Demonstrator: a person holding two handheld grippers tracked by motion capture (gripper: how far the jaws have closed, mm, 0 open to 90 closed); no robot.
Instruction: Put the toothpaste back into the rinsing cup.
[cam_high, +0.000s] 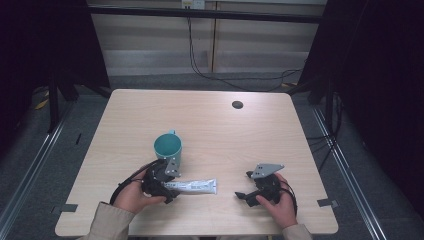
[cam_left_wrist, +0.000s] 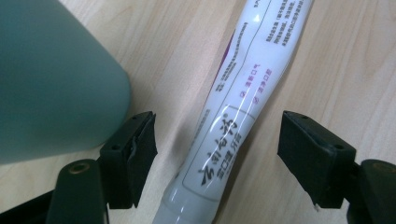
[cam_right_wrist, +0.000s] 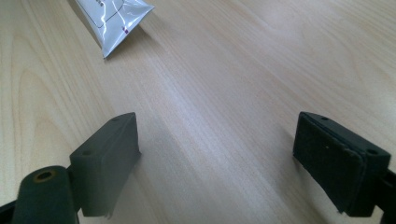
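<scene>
Lying flat on the surface (cam_high: 215, 125) just in front of the teal cup (cam_high: 168, 148), the white tube (cam_left_wrist: 233, 116) is running lengthwise between the left gripper (cam_left_wrist: 217, 154)'s wide-open jaws, neither pad touching it. The right gripper (cam_right_wrist: 217, 163) is sitting farther off, gaping and holding nothing, beyond the tube's crimped end.

Left tongs (cam_high: 172, 192) over white tube (cam_high: 197, 186), beside teal cup (cam_high: 168, 148).

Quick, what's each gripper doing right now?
Left gripper: open, jaws either side of the toothpaste tube, not pressing.
Right gripper: open, holding nothing.
</scene>
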